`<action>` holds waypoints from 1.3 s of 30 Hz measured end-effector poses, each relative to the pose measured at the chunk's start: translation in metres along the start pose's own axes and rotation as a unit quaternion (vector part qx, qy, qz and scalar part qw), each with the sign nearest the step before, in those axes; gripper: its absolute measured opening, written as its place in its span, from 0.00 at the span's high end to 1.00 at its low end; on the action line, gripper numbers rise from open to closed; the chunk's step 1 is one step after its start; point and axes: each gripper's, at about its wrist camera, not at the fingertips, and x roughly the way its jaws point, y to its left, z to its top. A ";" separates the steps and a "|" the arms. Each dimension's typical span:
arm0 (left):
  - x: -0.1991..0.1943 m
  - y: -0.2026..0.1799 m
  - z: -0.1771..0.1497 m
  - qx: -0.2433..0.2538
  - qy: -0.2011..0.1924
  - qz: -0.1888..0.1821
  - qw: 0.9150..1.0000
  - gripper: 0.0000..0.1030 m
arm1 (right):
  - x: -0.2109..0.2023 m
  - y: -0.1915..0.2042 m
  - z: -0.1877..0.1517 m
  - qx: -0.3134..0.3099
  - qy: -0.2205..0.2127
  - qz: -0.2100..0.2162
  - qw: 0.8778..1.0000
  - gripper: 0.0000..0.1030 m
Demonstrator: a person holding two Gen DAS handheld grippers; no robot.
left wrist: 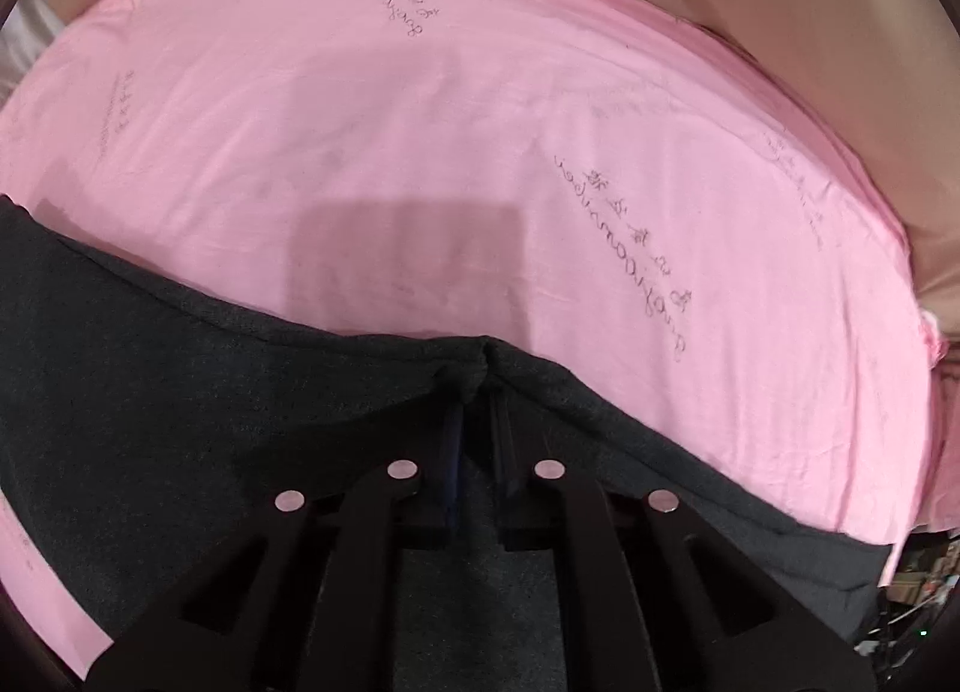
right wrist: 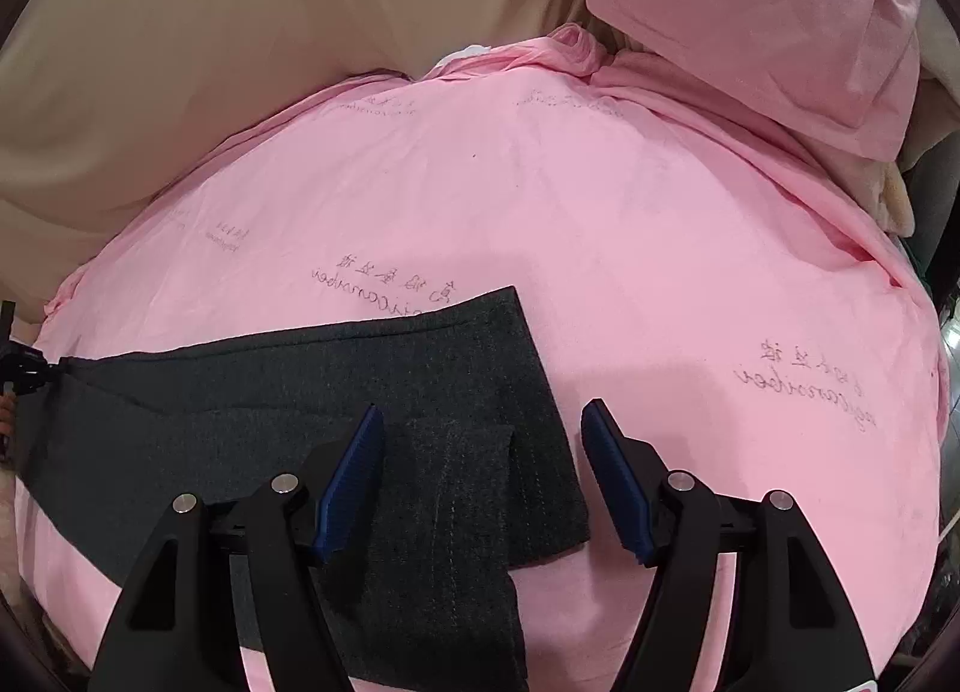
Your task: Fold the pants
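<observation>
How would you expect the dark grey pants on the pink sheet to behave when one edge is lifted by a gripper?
The pants will probably droop limply: they lie flat and follow the pink sheet. The left gripper bunches their edge into a small pucker, so the cloth likely creases easily. The knit-looking weave suggests they will drag over the sheet rather than slide freely.

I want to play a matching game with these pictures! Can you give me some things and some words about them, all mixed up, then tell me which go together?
Things:
1. pants
2. sheet
3. left hand-held gripper
4. right hand-held gripper

Words:
A. pink, with writing on it
B. open, above the pants' end
C. dark grey, lying on the sheet
D. shut, pinching the pants' edge

Pairs: 1-C, 2-A, 3-D, 4-B
</observation>
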 end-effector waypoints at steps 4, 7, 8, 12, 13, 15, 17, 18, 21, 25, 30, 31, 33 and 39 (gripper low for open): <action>-0.011 0.012 -0.006 -0.001 -0.013 -0.014 1.000 0.98 | 0.002 0.007 -0.001 -0.018 0.002 0.006 1.000 0.67; -0.026 0.013 -0.009 0.003 -0.035 -0.023 0.999 0.98 | 0.004 0.010 -0.001 -0.027 0.009 0.008 1.000 0.89; -0.030 0.012 -0.007 0.002 -0.038 -0.027 0.999 0.98 | 0.002 0.009 -0.001 -0.025 0.009 0.012 1.000 0.89; -0.035 0.017 -0.003 0.012 -0.036 -0.026 0.999 0.98 | -0.006 0.002 -0.004 -0.004 0.014 0.029 0.999 0.63; -0.035 0.022 0.001 0.013 -0.034 -0.027 0.999 0.98 | -0.006 0.004 -0.007 -0.012 0.016 0.025 0.999 0.63; -0.034 0.025 0.002 0.009 -0.035 -0.032 0.999 0.98 | -0.005 0.008 -0.014 -0.027 0.021 0.015 0.999 0.70; -0.032 0.018 0.000 0.005 -0.041 -0.037 0.998 0.98 | -0.010 0.015 -0.015 -0.050 0.005 -0.003 0.999 0.94; -0.034 0.018 0.000 0.005 -0.044 -0.038 0.998 0.98 | -0.016 0.016 -0.013 -0.052 -0.009 -0.002 0.999 0.95; -0.042 0.013 0.005 0.003 -0.052 -0.043 0.998 0.98 | -0.041 0.026 0.009 -0.062 -0.068 -0.002 0.996 0.96; -0.051 0.012 0.016 -0.006 -0.066 -0.049 0.997 0.98 | -0.046 0.031 0.037 -0.076 -0.099 -0.014 0.992 0.96; -0.029 0.016 0.023 -0.010 -0.070 -0.035 0.997 0.98 | 0.015 0.001 0.025 -0.030 -0.039 -0.030 0.998 0.96; -0.018 0.015 0.023 -0.010 -0.059 -0.026 0.998 0.98 | 0.027 -0.004 0.021 -0.018 -0.011 -0.031 0.999 0.96; 0.003 0.014 0.024 -0.004 -0.046 -0.013 0.999 0.98 | 0.013 -0.005 0.025 -0.009 -0.041 -0.026 0.999 0.94; -0.024 0.007 0.020 0.021 -0.069 -0.034 0.997 0.91 | -0.033 -0.001 0.020 0.007 -0.087 -0.023 0.996 0.81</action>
